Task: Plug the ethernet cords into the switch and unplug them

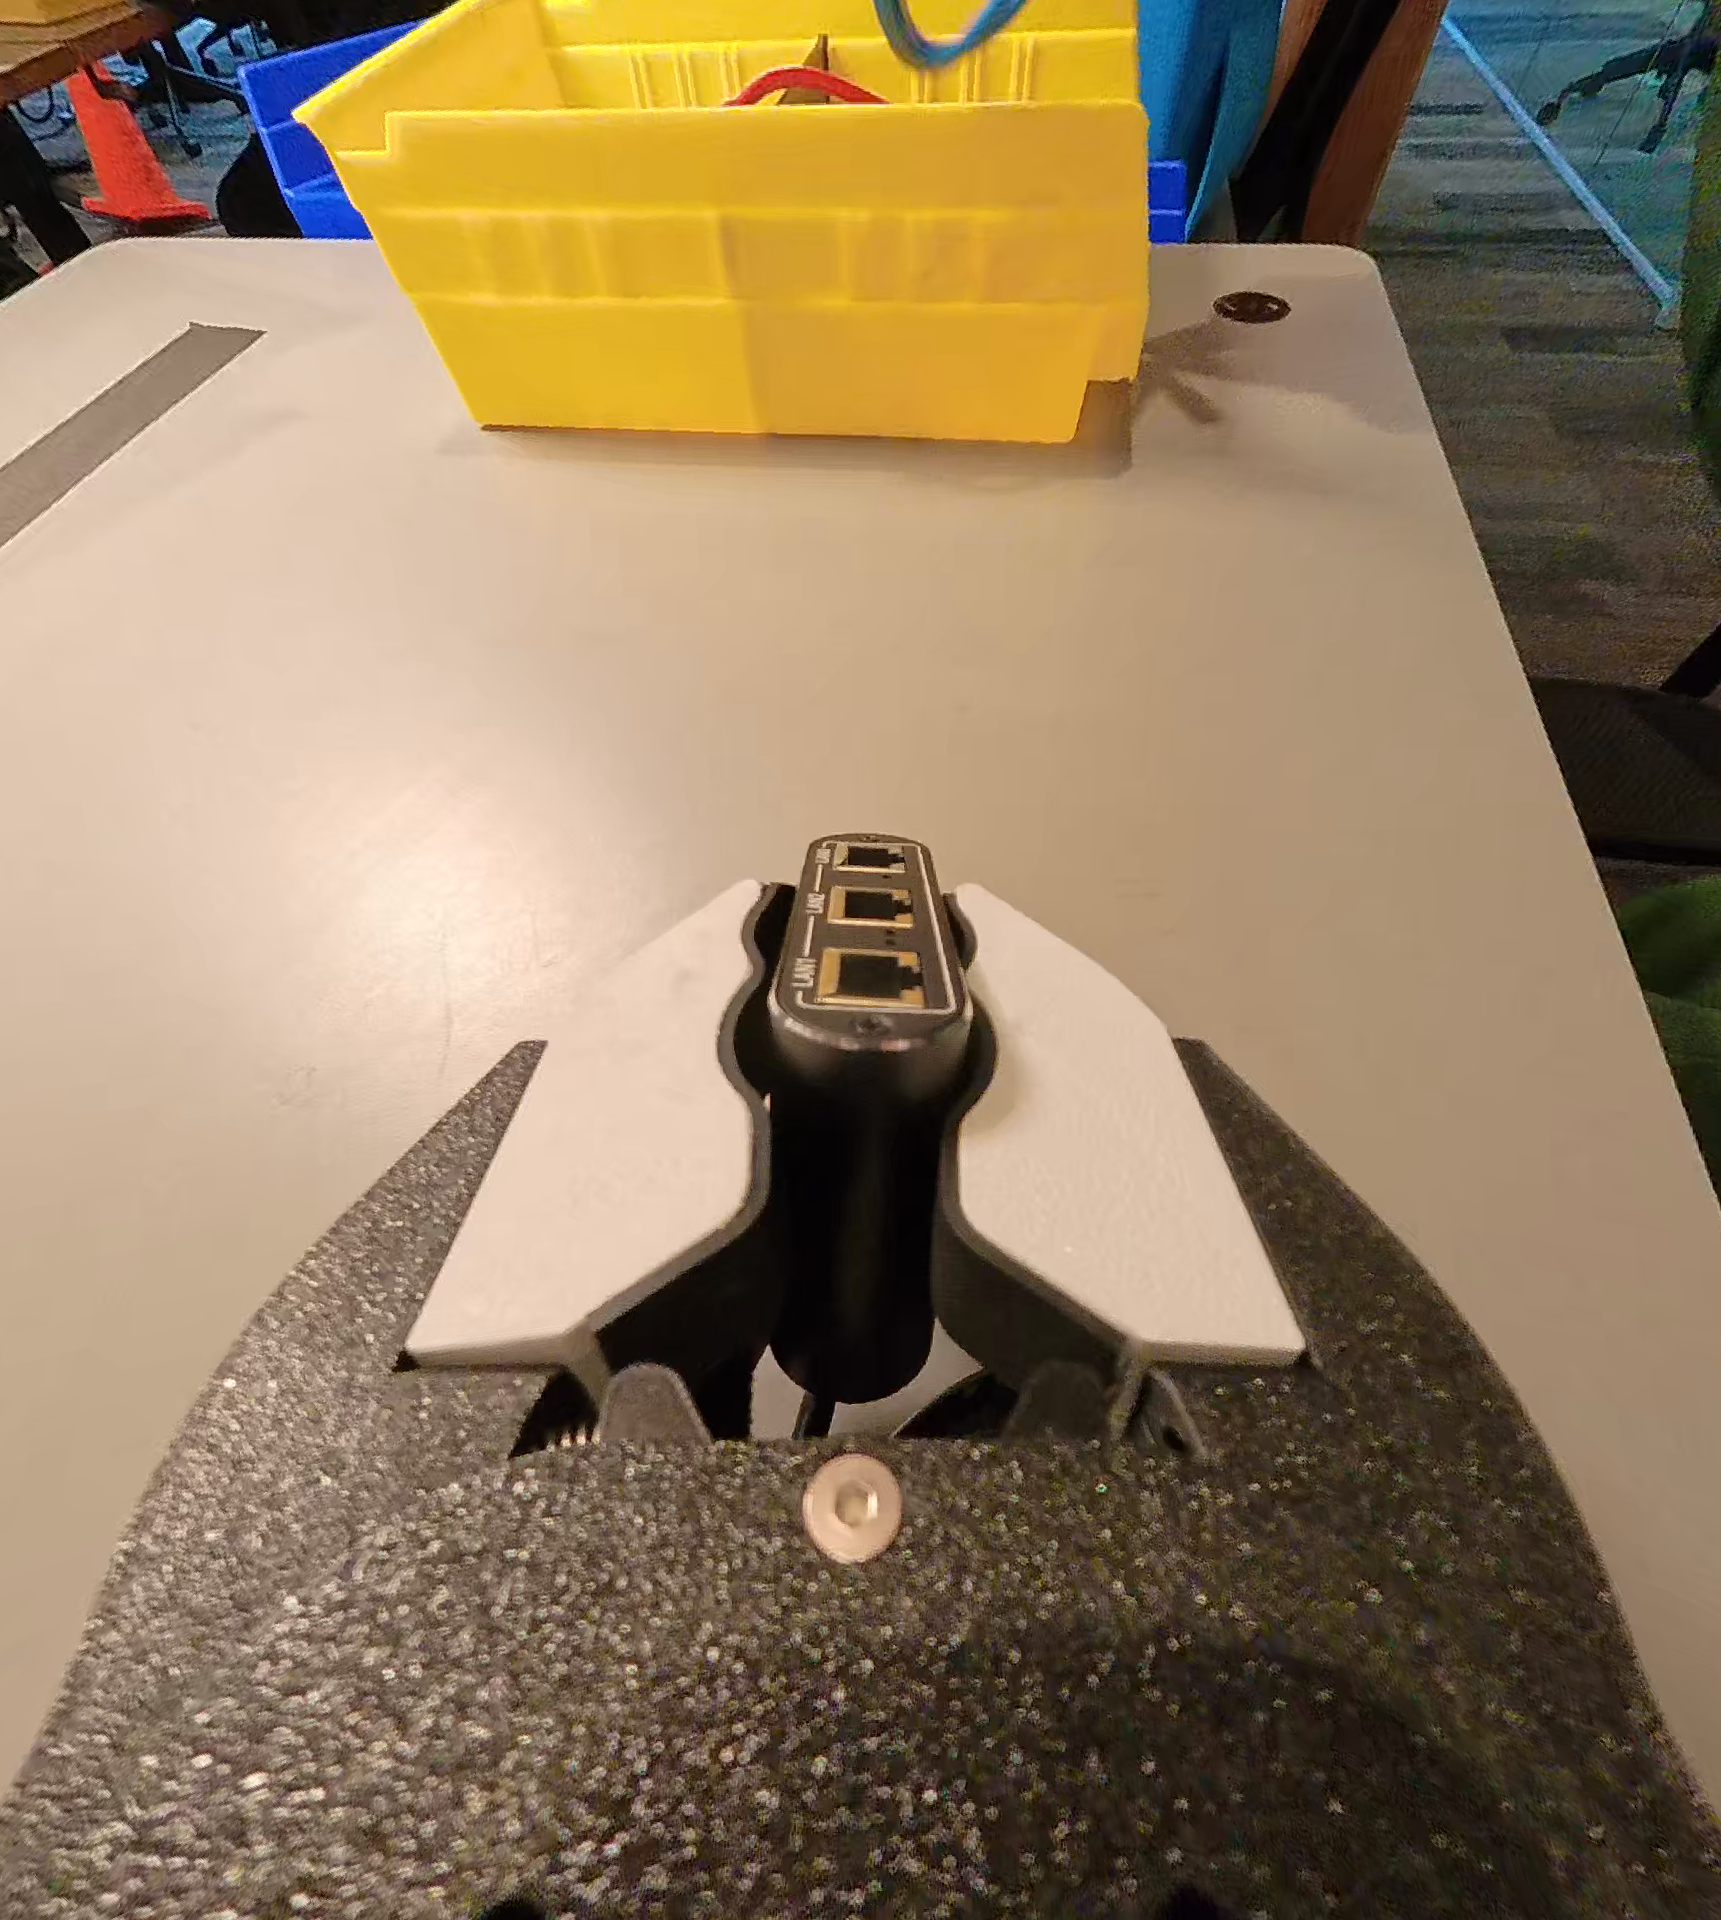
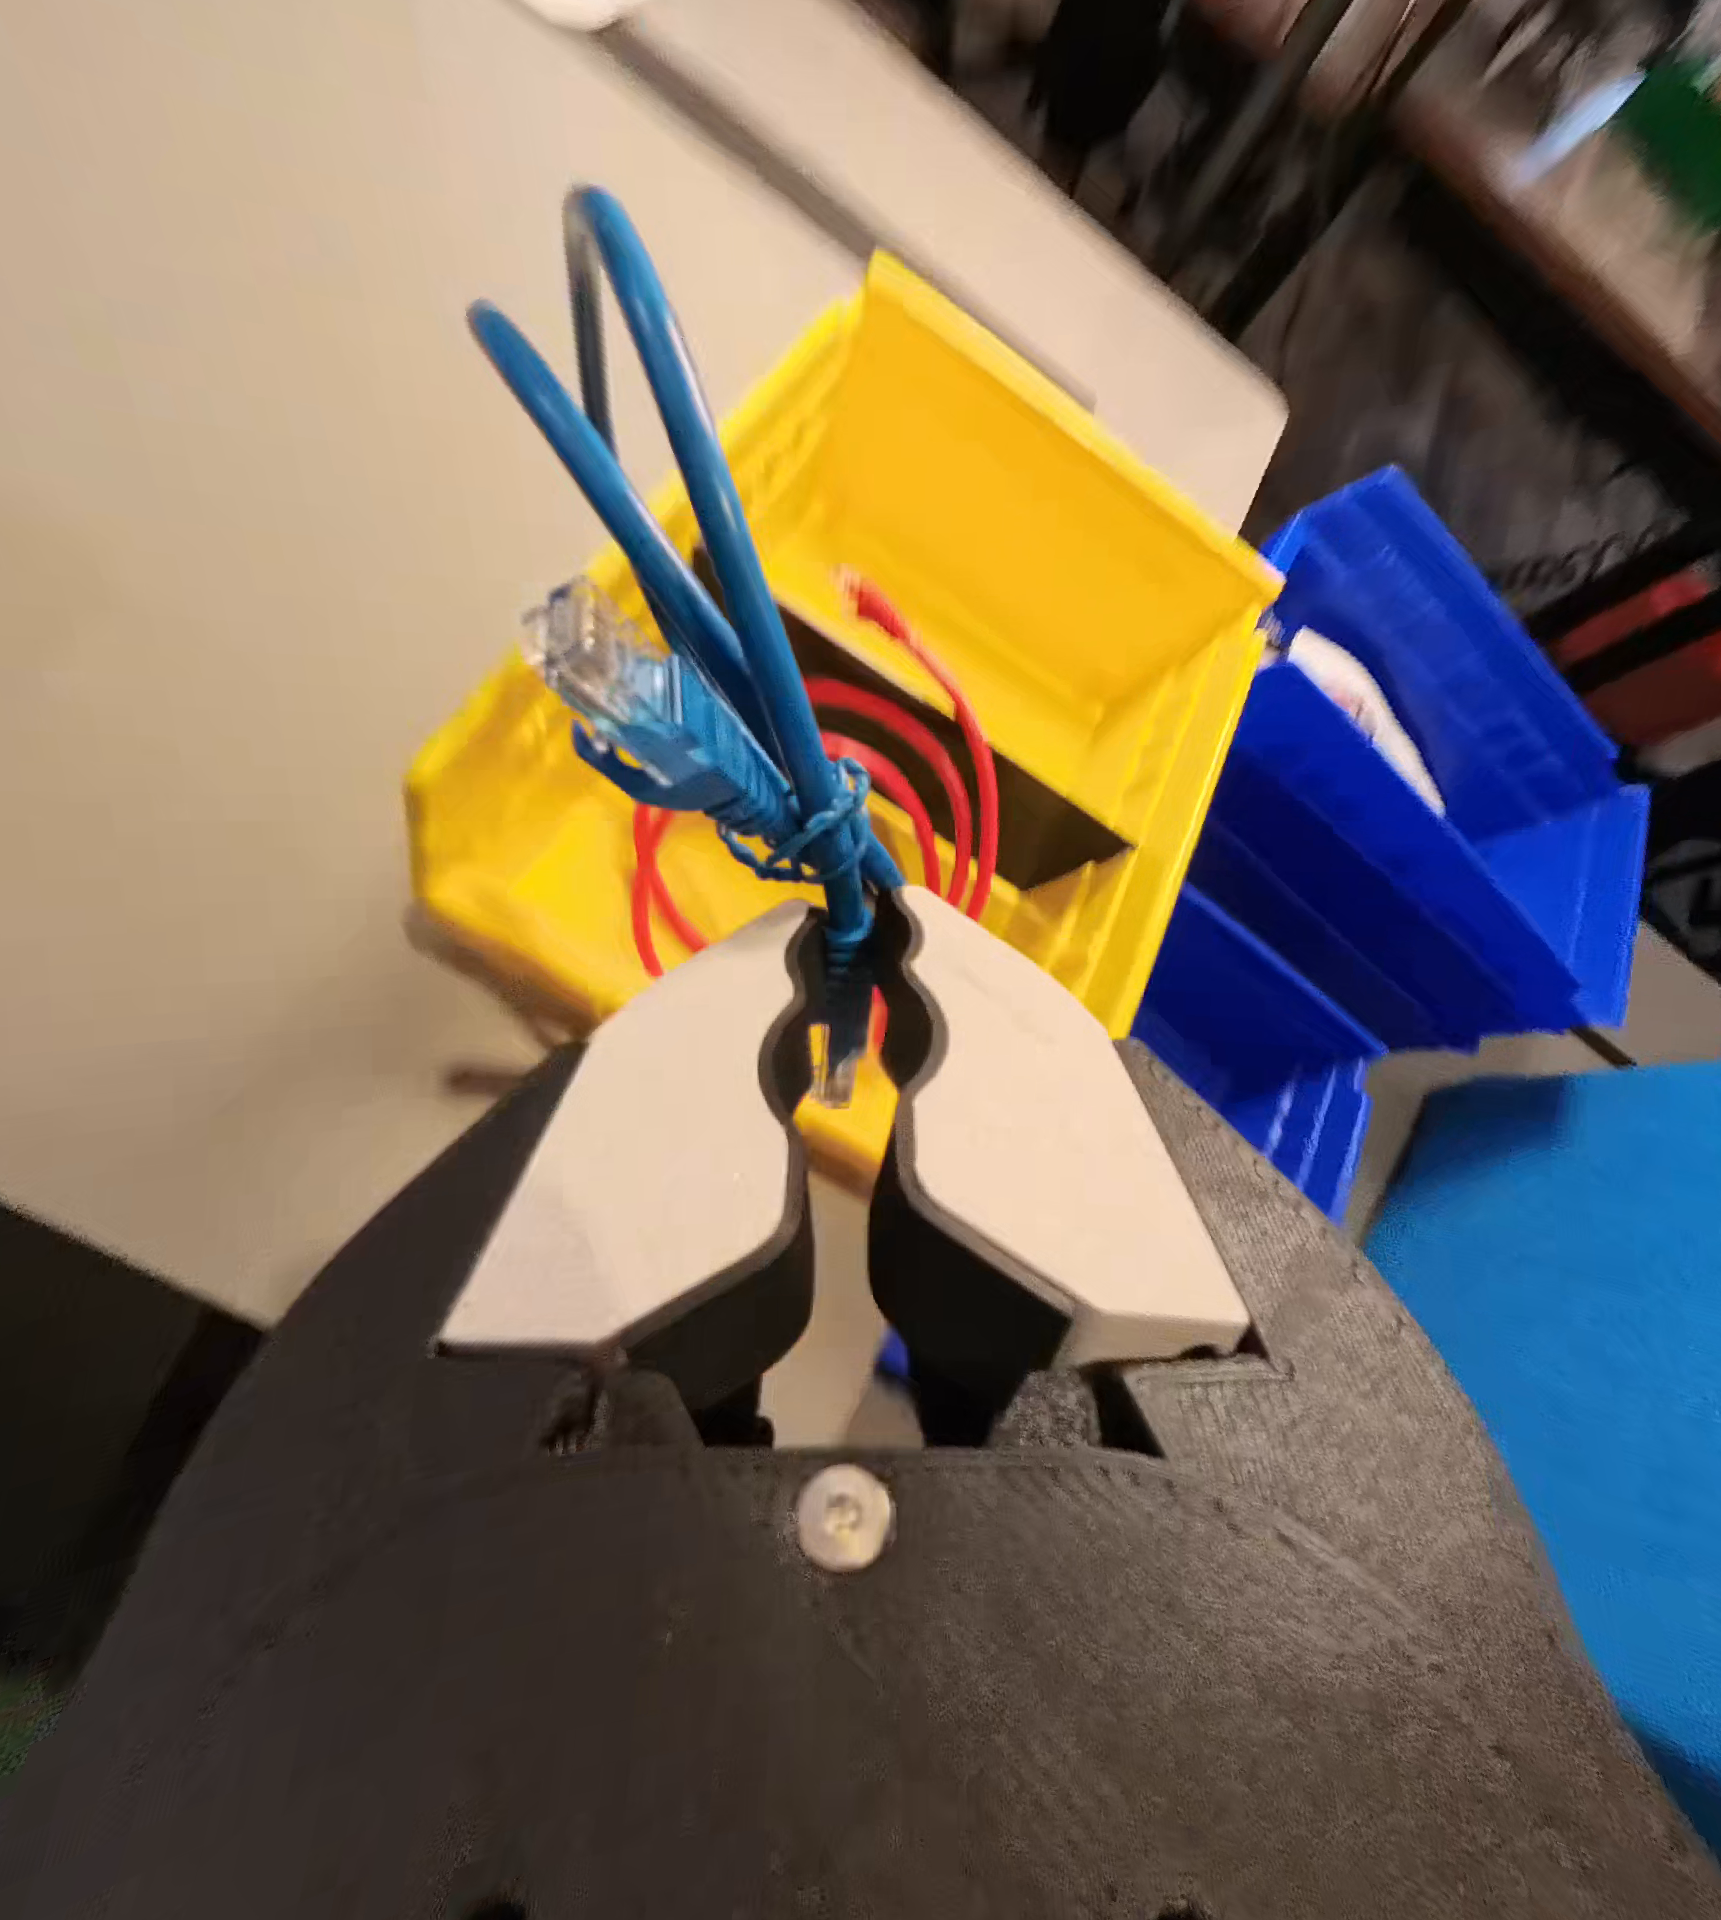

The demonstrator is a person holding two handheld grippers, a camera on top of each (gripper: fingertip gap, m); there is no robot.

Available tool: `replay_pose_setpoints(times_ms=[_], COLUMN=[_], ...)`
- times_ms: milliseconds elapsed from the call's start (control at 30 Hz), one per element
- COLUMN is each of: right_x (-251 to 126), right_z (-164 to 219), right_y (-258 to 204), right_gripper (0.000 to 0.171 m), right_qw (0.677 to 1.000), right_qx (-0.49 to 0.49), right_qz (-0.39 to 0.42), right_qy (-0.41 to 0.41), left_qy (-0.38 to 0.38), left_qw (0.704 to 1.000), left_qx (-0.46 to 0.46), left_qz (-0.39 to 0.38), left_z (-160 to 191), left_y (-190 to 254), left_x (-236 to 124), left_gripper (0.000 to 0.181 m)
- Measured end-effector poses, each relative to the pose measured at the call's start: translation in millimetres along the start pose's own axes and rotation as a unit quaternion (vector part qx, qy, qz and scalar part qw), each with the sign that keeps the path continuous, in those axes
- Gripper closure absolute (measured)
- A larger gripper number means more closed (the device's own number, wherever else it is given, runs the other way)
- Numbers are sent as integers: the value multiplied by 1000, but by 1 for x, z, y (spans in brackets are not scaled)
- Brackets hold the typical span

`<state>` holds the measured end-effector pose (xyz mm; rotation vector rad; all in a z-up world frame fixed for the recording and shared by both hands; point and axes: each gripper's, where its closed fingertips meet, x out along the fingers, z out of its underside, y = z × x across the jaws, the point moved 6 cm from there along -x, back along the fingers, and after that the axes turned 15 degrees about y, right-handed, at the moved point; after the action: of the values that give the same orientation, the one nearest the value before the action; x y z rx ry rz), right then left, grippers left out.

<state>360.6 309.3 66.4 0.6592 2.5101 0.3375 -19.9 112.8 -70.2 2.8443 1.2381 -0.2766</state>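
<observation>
The switch is clamped in the left gripper, ports up, held nearer than the yellow bin. A bundled blue cord is pinched in the right gripper above the bin, where a red cord lies coiled.

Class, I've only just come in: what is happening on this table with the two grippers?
The left gripper is shut on a small black network switch, whose three ports are empty. The right gripper is shut on a tied blue ethernet cord, held above the yellow plastic bin where a coiled red cord lies. Nothing is plugged in yet.
</observation>
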Motion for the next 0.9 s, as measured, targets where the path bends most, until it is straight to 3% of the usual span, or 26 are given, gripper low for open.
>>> replay_pose_setpoints(times_ms=[33, 167, 300, 333, 400, 500, 700, 800, 900], right_x=[1, 12, 51, 64, 87, 100, 79, 69, 77], right_z=[5, 17, 27, 27, 26, 18, -8, -38, -71], right_y=[3, 20, 38, 44, 53, 53, 47, 6, -68], right_gripper=[162, 161, 161, 158, 134, 121, 120, 126, 134], right_qw=[999, 976, 941, 936, 929, 937, 954, 976, 979], right_qx=[-17, -46, -94, -123, -175, -200, -209, -193, -169], right_qz=[-13, -62, -86, -68, -36, -13, 85, 73, -28], right_qy=[-44, -202, -313, -322, -324, -287, -197, -70, 107], left_qy=[-1, -6, -13, -12, -8, 1, 24, 67, 145], left_qw=[1000, 1000, 1000, 1000, 1000, 1000, 1000, 997, 988], left_qx=[1, 3, 7, 8, 7, 3, 8, 17, 7], left_qz=[1, 6, 11, 11, 8, 4, -13, -35, -53], left_z=[0, 1, 2, 2, 2, 0, -7, -20, -37], left_y=[0, 2, 3, 3, 3, 2, -3, -9, -15], left_x=[0, 1, 2, 2, 2, 0, -4, -11, -23], left_gripper=[153, 153, 153, 153, 153, 153, 153, 153, 153])
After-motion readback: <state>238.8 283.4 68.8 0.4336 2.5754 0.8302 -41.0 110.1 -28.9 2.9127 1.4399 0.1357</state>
